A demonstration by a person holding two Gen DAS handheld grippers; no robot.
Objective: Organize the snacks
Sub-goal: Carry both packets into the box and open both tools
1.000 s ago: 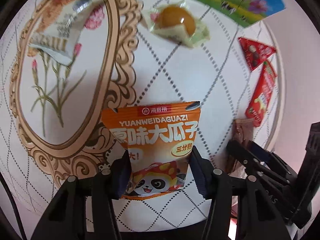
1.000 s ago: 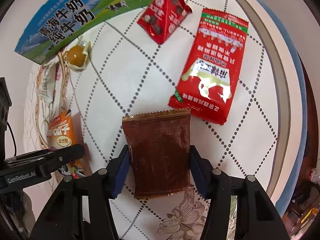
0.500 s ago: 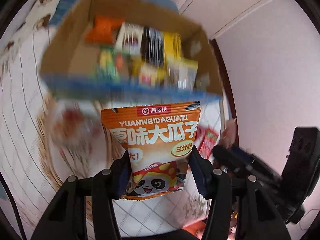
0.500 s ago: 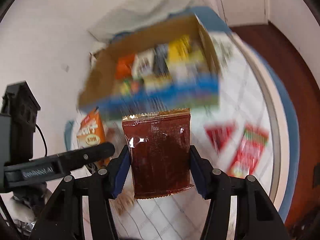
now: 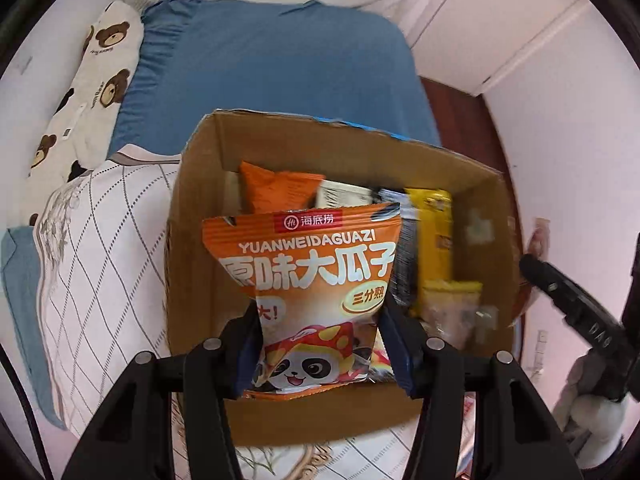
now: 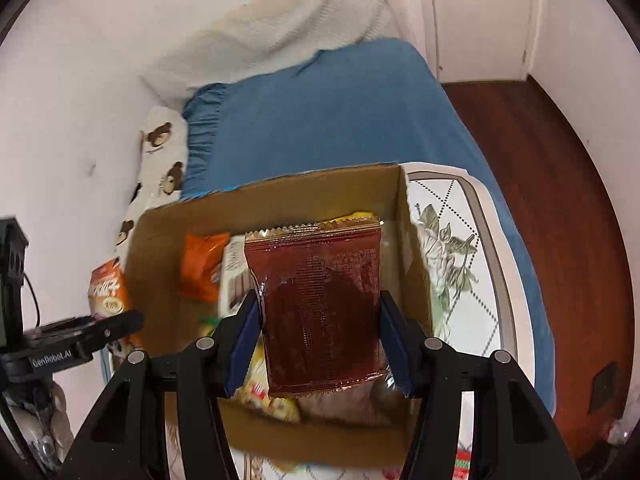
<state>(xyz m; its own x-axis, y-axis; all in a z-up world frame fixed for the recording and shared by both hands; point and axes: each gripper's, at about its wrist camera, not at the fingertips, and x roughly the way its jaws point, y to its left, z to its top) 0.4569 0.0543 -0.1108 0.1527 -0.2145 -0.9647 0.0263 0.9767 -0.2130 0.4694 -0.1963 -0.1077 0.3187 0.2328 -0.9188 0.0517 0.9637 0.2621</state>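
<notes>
Orange packet: your left gripper (image 5: pixel 320 344) is closed on the orange sunflower seed packet (image 5: pixel 308 280), pads pressing both side edges near its lower half. It hangs upright over the open cardboard box (image 5: pixel 192 240), on the near-left part. A panda is printed at the bottom, large white letters across the middle.
Brown packet: your right gripper (image 6: pixel 320 340) pinches the brown foil packet (image 6: pixel 320 304) in the same way. It is flat, glossy, with a zigzag top seal, and hangs over the right half of the box.
Box content: several snacks are already inside, among them an orange bag (image 5: pixel 276 192) and a yellow packet (image 5: pixel 434 240).
Progress: I judge you are well along; both packets are carried to the box but not yet released.
Left to do: a little red wrapping shows on the patterned cloth (image 6: pixel 460 264) below the box's near edge, so perhaps more remains there.
Around: blue bed sheet (image 5: pixel 280 64), bear-print pillow (image 5: pixel 96 80).
</notes>
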